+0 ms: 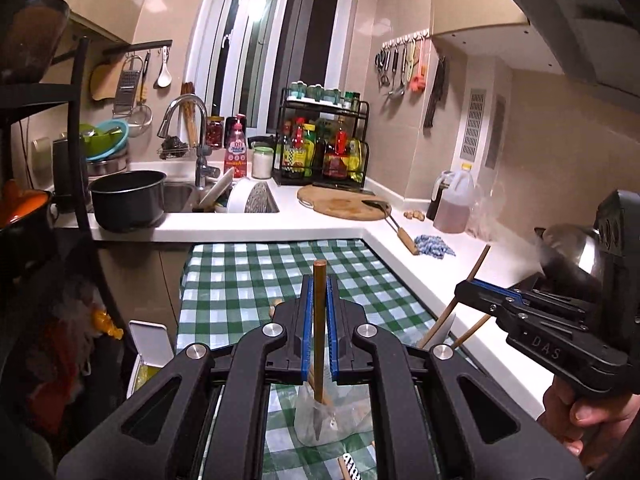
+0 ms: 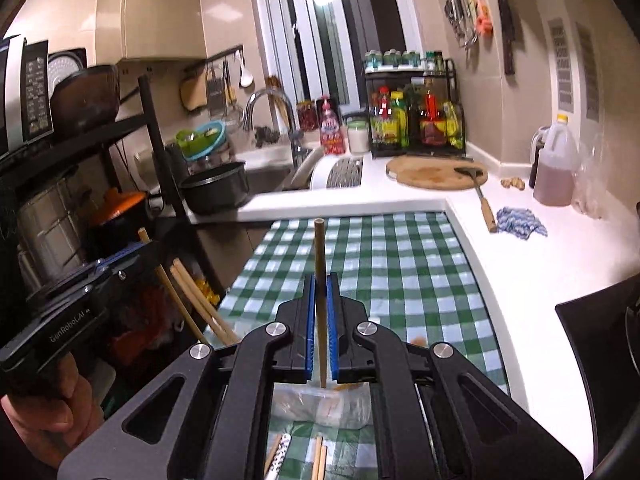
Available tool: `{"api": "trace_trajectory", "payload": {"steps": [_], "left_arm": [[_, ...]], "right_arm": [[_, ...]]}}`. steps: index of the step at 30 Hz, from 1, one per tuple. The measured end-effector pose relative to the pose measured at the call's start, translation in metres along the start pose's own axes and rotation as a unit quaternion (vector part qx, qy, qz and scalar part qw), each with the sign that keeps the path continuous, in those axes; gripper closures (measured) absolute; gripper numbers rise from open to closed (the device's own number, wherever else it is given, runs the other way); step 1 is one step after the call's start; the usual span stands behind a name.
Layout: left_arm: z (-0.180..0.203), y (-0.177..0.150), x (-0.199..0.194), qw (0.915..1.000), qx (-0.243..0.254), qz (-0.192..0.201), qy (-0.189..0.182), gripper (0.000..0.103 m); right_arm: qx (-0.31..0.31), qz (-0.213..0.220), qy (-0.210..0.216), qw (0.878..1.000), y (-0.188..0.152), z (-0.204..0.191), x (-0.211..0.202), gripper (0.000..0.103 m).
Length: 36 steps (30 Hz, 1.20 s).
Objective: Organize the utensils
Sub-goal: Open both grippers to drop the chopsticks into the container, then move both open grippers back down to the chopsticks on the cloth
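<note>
Above the checked cloth [image 1: 248, 272], your left gripper [image 1: 319, 280] and right gripper [image 2: 320, 280] each clamp one upright chopstick [image 1: 319, 320] [image 2: 319, 300]; lower both tips squarely into the clear bag [image 1: 328, 420] below before the far counter [image 1: 304, 222].

Right tool [image 2: 320, 316] clamps upright chopstick [image 2: 319, 264] above checkered cloth [image 2: 400, 264]

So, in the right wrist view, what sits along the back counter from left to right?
Black pot → faucet → pink bottle → white jar → sauce rack → cutting board → oil jug.
</note>
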State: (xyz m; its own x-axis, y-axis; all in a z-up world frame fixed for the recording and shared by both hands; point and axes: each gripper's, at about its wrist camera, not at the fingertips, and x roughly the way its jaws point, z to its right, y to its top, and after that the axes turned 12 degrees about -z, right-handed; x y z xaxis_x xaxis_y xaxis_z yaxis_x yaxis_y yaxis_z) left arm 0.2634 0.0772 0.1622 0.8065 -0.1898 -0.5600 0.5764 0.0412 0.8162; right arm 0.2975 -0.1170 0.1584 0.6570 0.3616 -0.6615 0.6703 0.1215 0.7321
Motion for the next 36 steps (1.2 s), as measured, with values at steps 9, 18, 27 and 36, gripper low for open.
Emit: {"api": "trace_trajectory", "payload": {"steps": [9,18,27,36], "left_arm": [[0.004,-0.006,-0.045,0.9994,-0.004,0.033,0.01,0.083],[0.022,-0.057,-0.093,0.9988,-0.022,0.037,0.023,0.083],[0.037,-0.138,-0.1,0.9987,-0.034,-0.025,0.03,0.083],[0.026,-0.2,-0.095,0.9945,-0.068,-0.07,0.039,0.083]], "right_arm": [[-0.01,0.01,-0.071,0.997,-0.012,-0.001,-0.037,0.061],[0.0,0.069,-0.092,0.993,-0.055,-0.001,-0.11,0.061],[0.011,0.068,-0.08,0.994,-0.136,-0.004,-0.127,0.061],[0.01,0.022,-0.061,0.998,-0.196,-0.007,-0.1,0.085]]}}
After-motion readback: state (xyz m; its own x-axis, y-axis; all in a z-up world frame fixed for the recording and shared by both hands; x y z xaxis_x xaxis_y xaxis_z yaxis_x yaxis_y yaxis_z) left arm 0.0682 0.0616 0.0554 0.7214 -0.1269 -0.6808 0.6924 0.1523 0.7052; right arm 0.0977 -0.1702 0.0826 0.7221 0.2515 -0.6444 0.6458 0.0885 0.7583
